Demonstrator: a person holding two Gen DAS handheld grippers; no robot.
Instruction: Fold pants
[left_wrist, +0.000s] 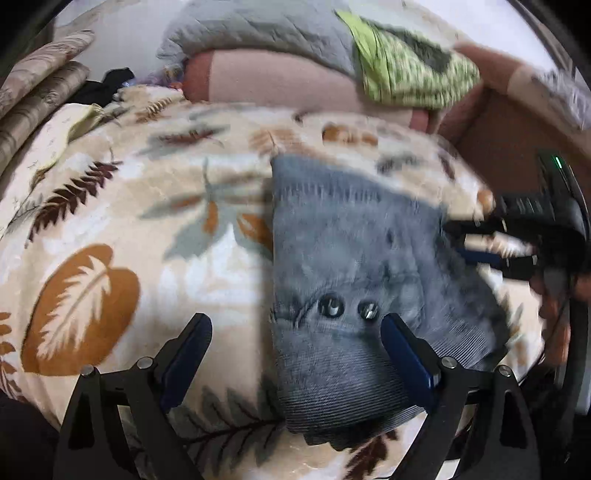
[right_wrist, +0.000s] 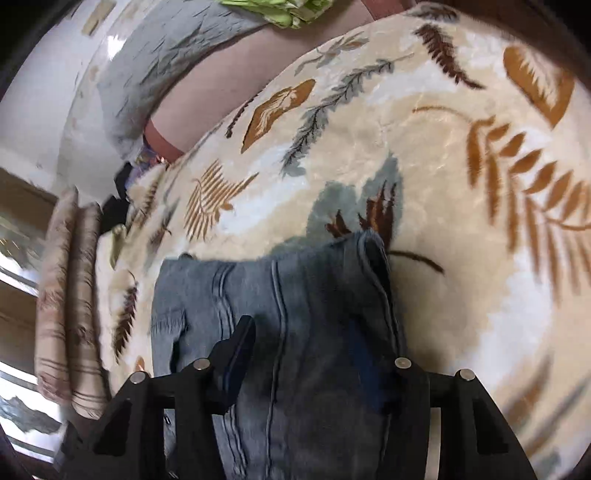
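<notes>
Grey-blue denim pants (left_wrist: 354, 258) lie folded on a cream leaf-print blanket (left_wrist: 110, 229). Two metal buttons show near the waistband. My left gripper (left_wrist: 295, 332) is open above the pants' near left edge, with one finger over the blanket and the other over the denim. The right gripper (left_wrist: 476, 240) shows blurred at the pants' right edge. In the right wrist view the pants (right_wrist: 288, 332) lie between and over the jaws of my right gripper (right_wrist: 306, 354). The left finger (right_wrist: 240, 343) rests on the denim. The right finger is hidden under a fold of cloth.
A grey quilt (left_wrist: 258, 33), a pink cushion (left_wrist: 277, 81) and a green patterned cloth (left_wrist: 406, 66) lie at the back. Striped beige pillows (left_wrist: 40, 85) and dark clothes (left_wrist: 107, 85) sit at the left. The blanket (right_wrist: 443, 166) spreads wide beyond the pants.
</notes>
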